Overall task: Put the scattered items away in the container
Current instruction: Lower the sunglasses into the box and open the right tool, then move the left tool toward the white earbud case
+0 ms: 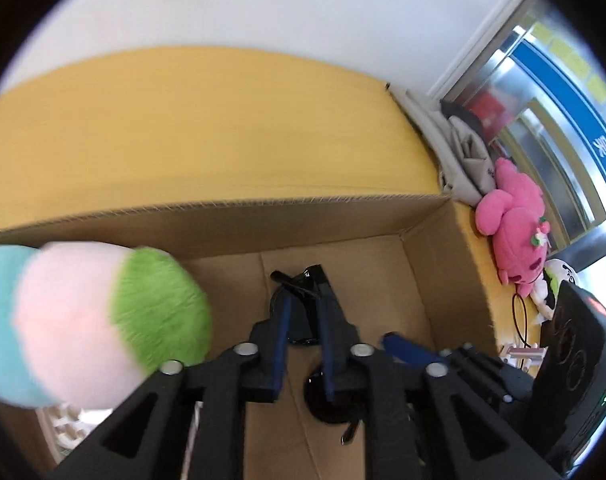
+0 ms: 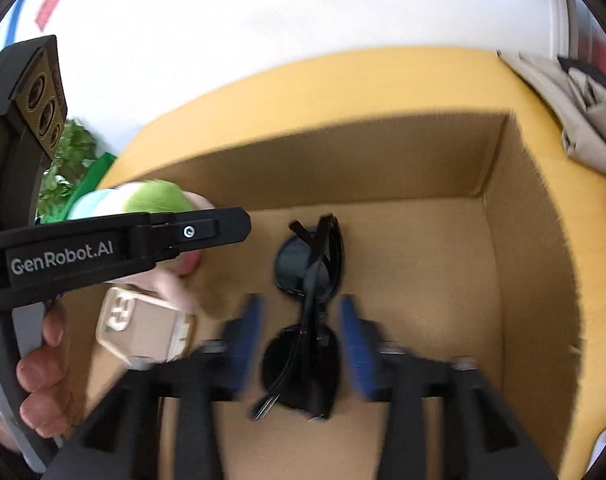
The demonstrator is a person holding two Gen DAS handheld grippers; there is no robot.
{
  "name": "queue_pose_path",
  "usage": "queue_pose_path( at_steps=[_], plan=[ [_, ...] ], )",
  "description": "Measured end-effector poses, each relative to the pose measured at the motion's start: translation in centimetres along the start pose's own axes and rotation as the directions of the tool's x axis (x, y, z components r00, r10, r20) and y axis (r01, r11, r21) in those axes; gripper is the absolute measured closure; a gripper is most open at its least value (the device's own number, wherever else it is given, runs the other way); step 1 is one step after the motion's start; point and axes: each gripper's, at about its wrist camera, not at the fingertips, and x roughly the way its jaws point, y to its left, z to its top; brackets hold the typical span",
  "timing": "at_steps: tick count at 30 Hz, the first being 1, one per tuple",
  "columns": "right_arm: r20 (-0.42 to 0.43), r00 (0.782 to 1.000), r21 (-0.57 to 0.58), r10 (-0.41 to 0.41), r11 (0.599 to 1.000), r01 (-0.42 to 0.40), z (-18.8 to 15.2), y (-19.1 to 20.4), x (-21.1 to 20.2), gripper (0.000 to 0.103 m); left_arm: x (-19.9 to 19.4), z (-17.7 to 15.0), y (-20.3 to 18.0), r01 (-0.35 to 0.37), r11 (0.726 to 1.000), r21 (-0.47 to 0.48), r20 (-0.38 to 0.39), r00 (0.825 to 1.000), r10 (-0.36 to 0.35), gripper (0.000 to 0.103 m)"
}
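Note:
An open cardboard box (image 1: 263, 224) (image 2: 343, 168) stands on a yellow table. Black folded sunglasses (image 2: 307, 264) (image 1: 327, 400) are low in the box, and my right gripper (image 2: 301, 332) stands open astride them, its blue pads clear of the frame. One right finger (image 1: 407, 350) shows beside my left gripper (image 1: 303, 308), whose pads stand slightly apart with nothing between them. A teal, pink and green plush ball (image 1: 83, 320) (image 2: 155, 196) hangs blurred just left of the left gripper (image 2: 207, 232), over the box's left side. A beige cube (image 2: 139, 328) lies in the box below it.
A pink plush toy (image 1: 511, 216), a black-and-white plush (image 1: 555, 280) and a grey cloth bag (image 1: 467, 152) (image 2: 583, 120) lie on the table (image 1: 183, 120) right of the box. A green plant (image 2: 71, 152) stands beyond the left edge. A hand (image 2: 43, 360) grips the left tool.

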Motion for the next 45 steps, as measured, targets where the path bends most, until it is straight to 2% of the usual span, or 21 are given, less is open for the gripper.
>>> queue_pose_path(
  at_steps=[2,4,6,8,12,16,19,26,32,36,45],
  plan=[
    [0.032,0.999,-0.022,-0.003,1.000,0.004,-0.3,0.9,-2.2,0.031,-2.8,-0.5,-0.4,-0.011,1.000,0.010,0.061,0.998,0.010,0.060],
    [0.062,0.998,-0.038,-0.006,0.999,0.009,-0.9,1.7,-4.6,0.021,-6.5,-1.8,-0.9,-0.024,0.999,0.027,0.142,0.990,0.020,0.049],
    [0.093,0.996,-0.044,-0.007,0.999,0.011,-1.8,2.6,-6.8,0.006,-10.7,-4.1,-1.4,-0.046,0.998,0.050,0.229,0.973,0.034,0.039],
    [0.125,0.992,-0.060,-0.010,0.998,0.018,-3.1,3.8,-9.0,0.004,-13.8,-6.3,-2.2,-0.091,0.993,0.069,0.300,0.952,0.066,0.024],
    [0.185,0.980,-0.131,-0.073,0.987,0.099,-6.4,7.0,-12.9,0.000,-18.6,-11.8,-3.6,-0.206,0.974,0.095,0.413,0.898,0.150,0.023],
    [0.231,0.967,-0.165,-0.107,0.975,0.147,-10.0,9.3,-15.5,0.000,-21.2,-16.5,-4.9,-0.271,0.958,0.093,0.463,0.864,0.199,0.023],
    [0.261,0.958,-0.139,-0.122,0.977,0.163,-12.0,10.0,-17.3,0.000,-22.6,-19.6,-5.5,-0.297,0.950,0.099,0.485,0.848,0.214,0.023],
    [0.300,0.940,-0.132,-0.161,0.969,0.208,-15.5,10.8,-19.9,0.000,-23.3,-24.6,-7.0,-0.319,0.941,0.112,0.501,0.836,0.224,0.023],
    [0.304,0.934,-0.129,-0.190,0.963,0.238,-18.1,10.7,-20.9,0.000,-23.1,-27.6,-8.0,-0.321,0.938,0.127,0.503,0.836,0.218,0.023],
    [0.299,0.932,-0.119,-0.205,0.961,0.249,-19.3,10.5,-21.3,0.000,-22.9,-28.6,-8.3,-0.311,0.942,0.128,0.492,0.844,0.212,0.023],
    [0.303,0.928,-0.124,-0.215,0.957,0.262,-20.4,10.8,-22.1,0.000,-23.2,-29.9,-8.9,-0.315,0.940,0.130,0.499,0.840,0.212,0.023]
  ],
)
